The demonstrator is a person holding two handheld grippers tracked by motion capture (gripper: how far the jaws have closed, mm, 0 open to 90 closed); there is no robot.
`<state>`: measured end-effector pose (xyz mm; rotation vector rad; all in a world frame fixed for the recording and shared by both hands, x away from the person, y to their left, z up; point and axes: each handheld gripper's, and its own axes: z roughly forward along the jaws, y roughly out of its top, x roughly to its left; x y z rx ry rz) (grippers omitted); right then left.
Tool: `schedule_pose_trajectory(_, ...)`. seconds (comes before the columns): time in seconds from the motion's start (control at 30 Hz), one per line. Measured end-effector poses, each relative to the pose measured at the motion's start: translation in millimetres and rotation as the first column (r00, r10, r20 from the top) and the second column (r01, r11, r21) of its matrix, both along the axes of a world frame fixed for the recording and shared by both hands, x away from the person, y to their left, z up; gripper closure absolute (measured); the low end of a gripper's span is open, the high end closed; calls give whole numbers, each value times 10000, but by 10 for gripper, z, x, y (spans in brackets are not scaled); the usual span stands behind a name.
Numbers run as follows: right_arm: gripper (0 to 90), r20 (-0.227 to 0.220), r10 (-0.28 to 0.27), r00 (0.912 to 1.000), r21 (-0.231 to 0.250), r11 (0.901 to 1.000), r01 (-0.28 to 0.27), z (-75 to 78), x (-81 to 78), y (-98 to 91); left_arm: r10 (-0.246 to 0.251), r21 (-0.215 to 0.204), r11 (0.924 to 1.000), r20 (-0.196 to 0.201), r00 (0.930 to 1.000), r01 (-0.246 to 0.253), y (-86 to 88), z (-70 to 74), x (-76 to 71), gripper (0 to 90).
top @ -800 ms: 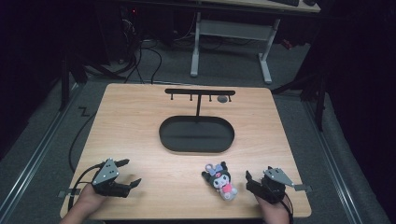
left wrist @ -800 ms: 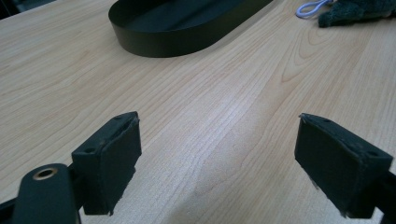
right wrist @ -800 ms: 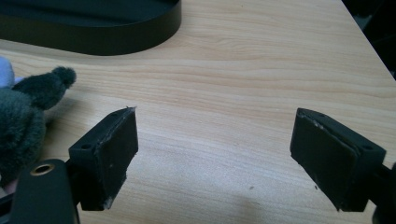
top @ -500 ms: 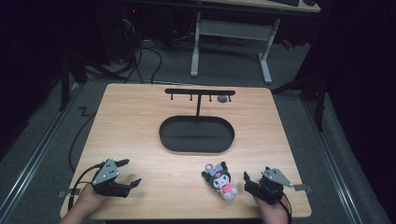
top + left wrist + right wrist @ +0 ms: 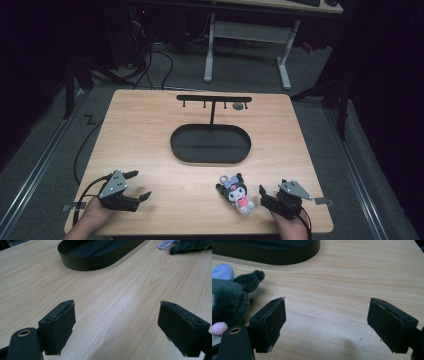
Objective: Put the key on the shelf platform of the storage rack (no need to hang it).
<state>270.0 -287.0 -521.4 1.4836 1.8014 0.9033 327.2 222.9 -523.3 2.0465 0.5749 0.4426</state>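
High view overhead, tool views low — sharing tray.

black grippers, grey triangular plates, trailing cables

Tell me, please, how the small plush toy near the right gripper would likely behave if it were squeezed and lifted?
The plush toy looks fuzzy and stuffed, so it would probably compress between the pads rather than resist. It seems light for its size. Lying flat on the table, it is unlikely to roll, though its ears and loop may flop. The right gripper is open beside it.
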Motion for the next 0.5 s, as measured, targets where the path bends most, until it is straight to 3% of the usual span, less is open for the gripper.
schedule_pose_trajectory(0.2,152,-73,260,9996,35,9997,-260,13,0,32,-5,2,10000,-4,10000,5,0,0,0,155)
schedule_pose_trajectory(0.5,143,-288,666,9974,-306,9972,-675,9,6,123,-29,3,10000,0,10000,29,-2,0,-1,155)
